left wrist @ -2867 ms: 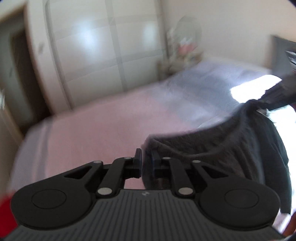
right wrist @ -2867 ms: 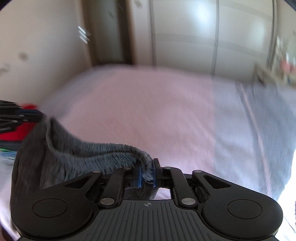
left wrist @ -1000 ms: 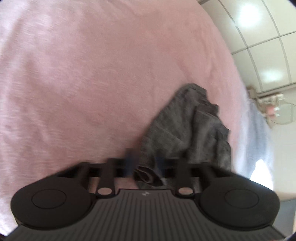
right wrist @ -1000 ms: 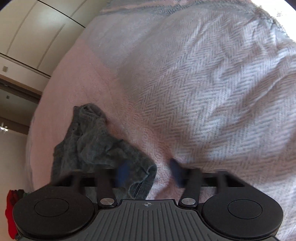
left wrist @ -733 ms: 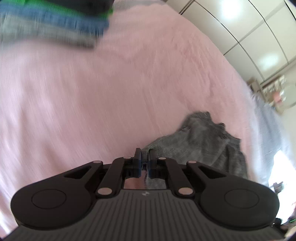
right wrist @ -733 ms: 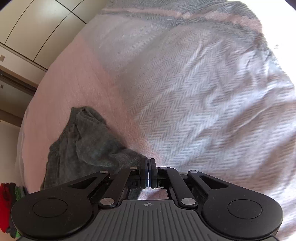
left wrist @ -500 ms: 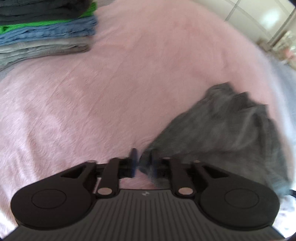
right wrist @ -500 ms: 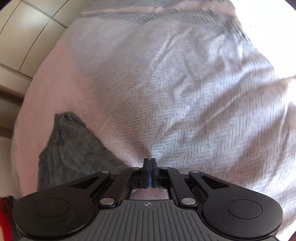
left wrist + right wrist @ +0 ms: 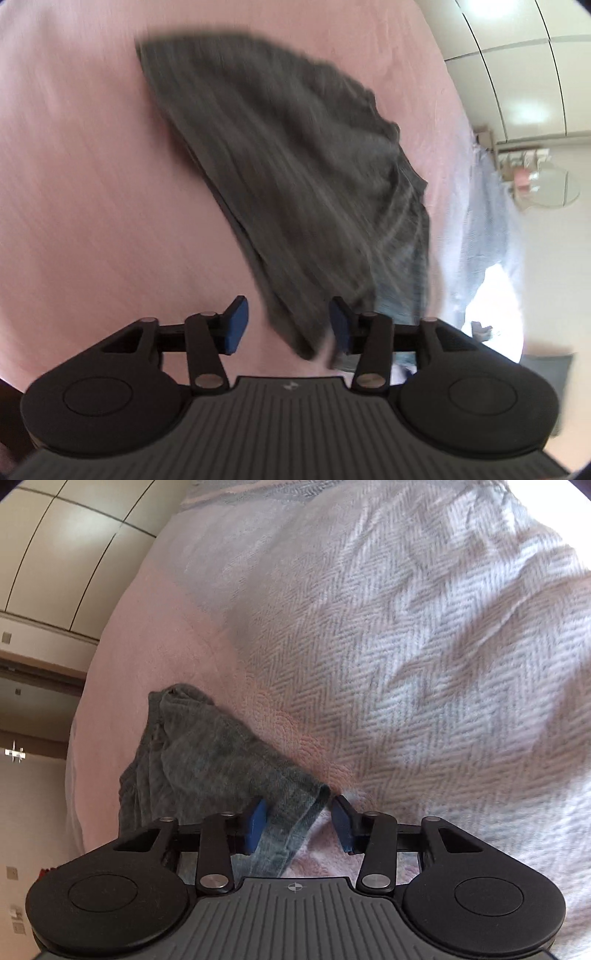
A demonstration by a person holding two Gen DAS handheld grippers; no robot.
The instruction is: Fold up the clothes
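Observation:
A dark grey knit garment point(image 9: 295, 166) lies spread on the pink bedsheet point(image 9: 92, 184). My left gripper point(image 9: 288, 325) is open, with the garment's near corner lying between its blue pads point(image 9: 236, 325), not pinched. In the right wrist view the same garment point(image 9: 207, 760) lies crumpled on the sheet. My right gripper point(image 9: 299, 823) is open, and the garment's near edge lies between its jaws, against the left pad point(image 9: 255, 825).
A grey-white herringbone blanket point(image 9: 424, 646) covers the bed to the right of the garment. White wardrobe doors point(image 9: 517, 55) and a small cluttered shelf point(image 9: 524, 166) stand beyond the bed. A doorway point(image 9: 33, 709) lies at the left.
Both grippers were shut half a second ago, the left on the garment's corner, and now both are open. The garment now lies more spread out on the sheet.

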